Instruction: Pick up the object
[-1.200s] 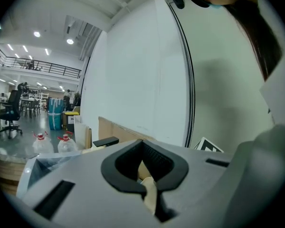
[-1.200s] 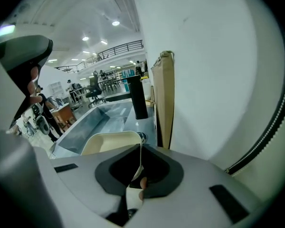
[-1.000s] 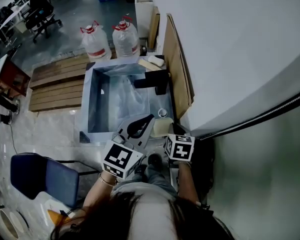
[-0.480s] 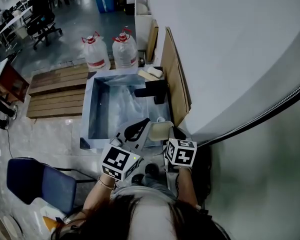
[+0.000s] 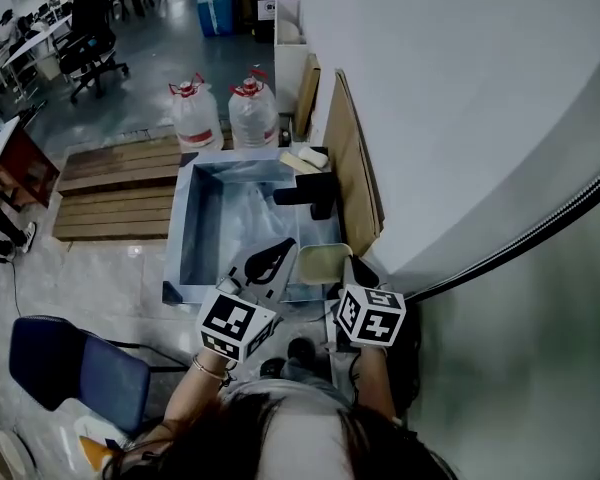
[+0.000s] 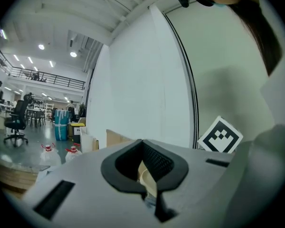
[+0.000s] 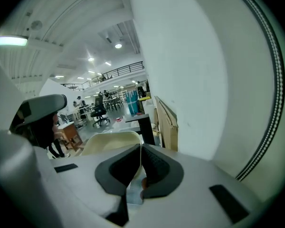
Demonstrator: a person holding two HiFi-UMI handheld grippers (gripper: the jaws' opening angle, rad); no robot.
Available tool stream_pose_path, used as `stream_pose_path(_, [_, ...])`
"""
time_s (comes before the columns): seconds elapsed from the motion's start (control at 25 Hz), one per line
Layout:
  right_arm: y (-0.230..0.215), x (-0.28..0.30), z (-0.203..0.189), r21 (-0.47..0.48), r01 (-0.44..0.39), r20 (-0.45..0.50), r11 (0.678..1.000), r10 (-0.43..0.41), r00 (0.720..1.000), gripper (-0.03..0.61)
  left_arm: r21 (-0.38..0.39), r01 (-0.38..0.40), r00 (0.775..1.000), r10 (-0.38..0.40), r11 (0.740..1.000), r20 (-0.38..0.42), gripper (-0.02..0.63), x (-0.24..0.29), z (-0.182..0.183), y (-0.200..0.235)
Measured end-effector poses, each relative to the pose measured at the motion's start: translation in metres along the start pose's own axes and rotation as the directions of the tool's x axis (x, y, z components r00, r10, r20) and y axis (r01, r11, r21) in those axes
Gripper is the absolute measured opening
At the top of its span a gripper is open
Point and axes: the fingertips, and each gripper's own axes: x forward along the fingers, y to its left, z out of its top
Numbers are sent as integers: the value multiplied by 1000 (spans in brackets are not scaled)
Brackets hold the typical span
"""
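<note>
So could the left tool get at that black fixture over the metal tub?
Probably yes. The left tool hangs over the near rim of the metal tub, which is open on top, and nothing stands between it and the black fixture at the far side.

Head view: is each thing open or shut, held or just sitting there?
left gripper: shut, holding nothing.
right gripper: shut on the cream bowl, by its rim.
cream bowl: held, at the sink's near corner.
water jugs: upright, red caps on.

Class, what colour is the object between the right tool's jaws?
The object is cream, clearest in the right gripper view.
</note>
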Motion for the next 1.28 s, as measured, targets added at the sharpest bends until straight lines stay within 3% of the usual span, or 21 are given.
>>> stream_pose_path(1.28, [30, -69, 62, 0, -41, 224, 999, 40, 974, 32, 1, -29, 998, 29, 1000, 60, 8, -31, 17, 3])
